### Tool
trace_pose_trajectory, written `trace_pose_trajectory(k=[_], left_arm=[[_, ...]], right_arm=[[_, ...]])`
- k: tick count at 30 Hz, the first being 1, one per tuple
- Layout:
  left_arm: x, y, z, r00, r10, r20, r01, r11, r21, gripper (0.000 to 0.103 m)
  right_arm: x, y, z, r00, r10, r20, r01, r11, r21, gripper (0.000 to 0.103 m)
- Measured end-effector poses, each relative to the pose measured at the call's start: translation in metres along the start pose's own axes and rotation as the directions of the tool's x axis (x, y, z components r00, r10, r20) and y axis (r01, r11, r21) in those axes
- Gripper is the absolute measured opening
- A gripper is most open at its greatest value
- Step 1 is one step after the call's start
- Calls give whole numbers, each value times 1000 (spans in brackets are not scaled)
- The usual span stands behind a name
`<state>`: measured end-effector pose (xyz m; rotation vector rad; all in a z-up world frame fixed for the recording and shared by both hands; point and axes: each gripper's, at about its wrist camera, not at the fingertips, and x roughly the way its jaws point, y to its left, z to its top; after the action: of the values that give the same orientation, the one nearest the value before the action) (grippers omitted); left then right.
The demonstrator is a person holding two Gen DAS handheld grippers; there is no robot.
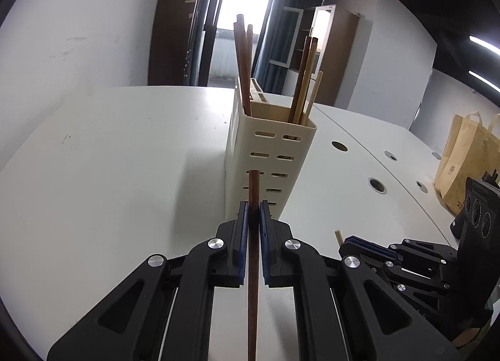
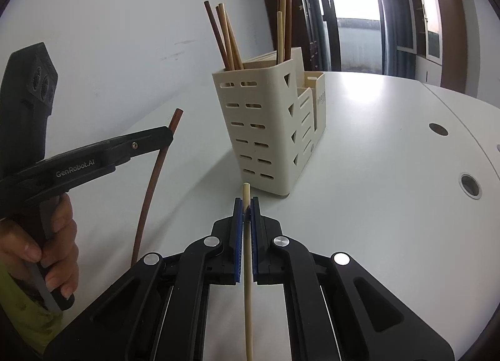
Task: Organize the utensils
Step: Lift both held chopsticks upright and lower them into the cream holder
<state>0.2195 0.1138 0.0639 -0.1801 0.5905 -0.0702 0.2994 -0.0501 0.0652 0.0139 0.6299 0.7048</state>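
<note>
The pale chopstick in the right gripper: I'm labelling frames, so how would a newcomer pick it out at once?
Find the cream slotted plastic utensil holder on the white table. In front of it, the right gripper is shut on a thin pale bamboo chopstick. The left gripper holds a dark brown wooden chopstick; this one is light.

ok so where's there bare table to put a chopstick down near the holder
Bare table lies left of the cream holder toward the wall, and right of it up to the round cable holes. The holder's tall compartment is crowded with chopsticks; the paper bags fill the far right edge.
</note>
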Motion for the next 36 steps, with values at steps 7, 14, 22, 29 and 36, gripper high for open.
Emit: trace_pose_trajectory(k=[7, 14, 22, 29, 36], left_arm=[[-25, -8, 6, 996, -20, 85, 18, 1000, 20, 7], [-42, -10, 13, 989, -28, 145, 25, 1000, 18, 7], [-62, -16, 20, 977, -25, 214, 19, 999, 27, 7], [-74, -23, 30, 968, -31, 250, 22, 999, 36, 7], [-85, -36, 50, 955, -22, 296, -2, 997, 80, 7]], right_arm=[[2, -5, 3, 998, 17, 55, -17, 1000, 1, 5], [-10, -3, 11, 993, 23, 119, -23, 1000, -1, 5], [-16, -1, 17, 986, 31, 165, -29, 1000, -9, 5], [-31, -2, 27, 977, 30, 209, -28, 1000, -13, 5], [-43, -4, 45, 966, 24, 258, -17, 999, -30, 5]])
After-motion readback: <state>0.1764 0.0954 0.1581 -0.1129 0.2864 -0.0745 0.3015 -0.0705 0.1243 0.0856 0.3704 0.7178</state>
